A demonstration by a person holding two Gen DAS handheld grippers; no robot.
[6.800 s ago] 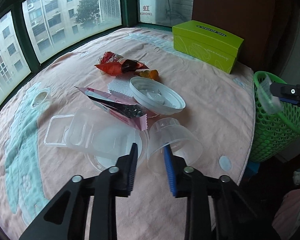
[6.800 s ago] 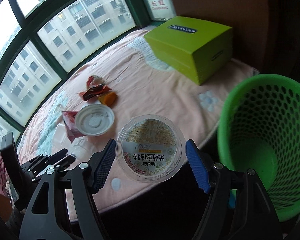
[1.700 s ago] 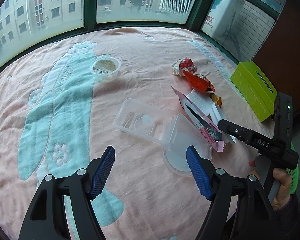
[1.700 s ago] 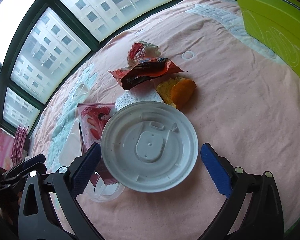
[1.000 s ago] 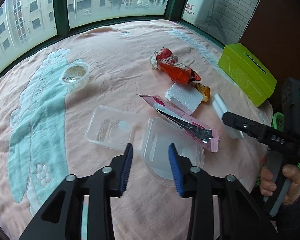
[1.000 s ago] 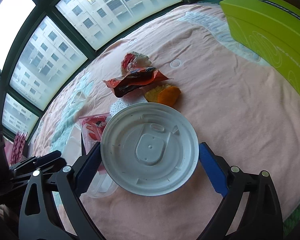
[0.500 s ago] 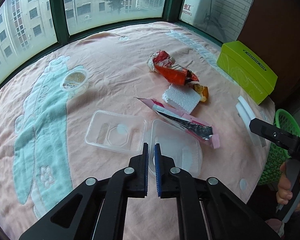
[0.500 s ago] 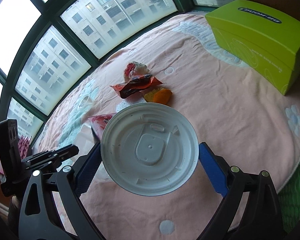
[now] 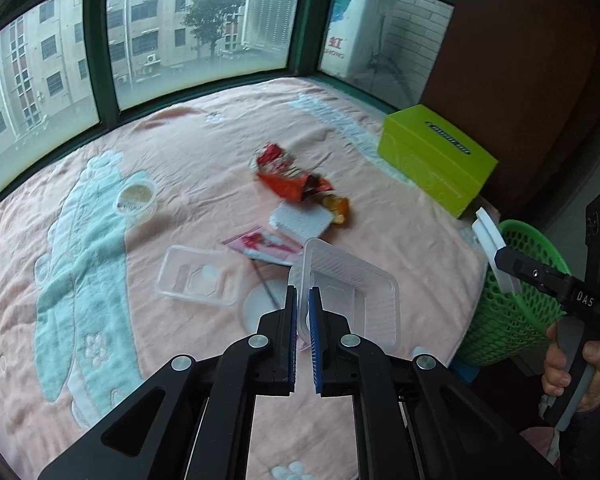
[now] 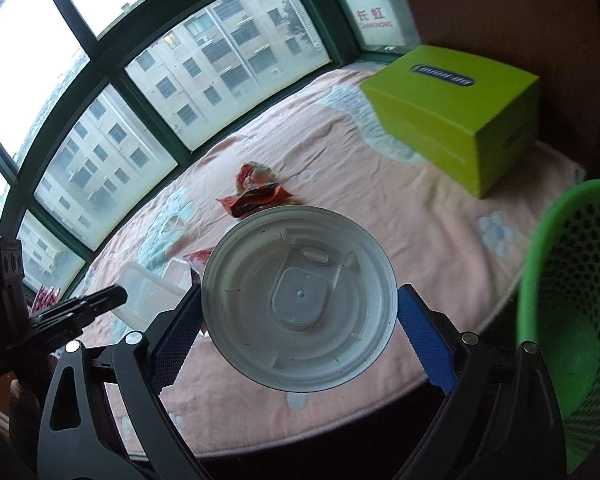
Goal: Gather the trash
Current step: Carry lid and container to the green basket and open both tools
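left gripper (image 9: 303, 296) angled down, pinching clear tray (image 9: 352, 292); right gripper (image 10: 300, 320) clamps white lid (image 10: 300, 300)

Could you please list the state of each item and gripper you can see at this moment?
Left gripper: shut on the clear tray's wall.
Clear tray: lifted, tilted.
Right gripper: shut on the white lid.
White lid: held beside the basket.
Green basket: upright, open.
Second clear tray: lying on the blanket.
Small cup: upright, sealed.
Red wrapper: crumpled, torn open.
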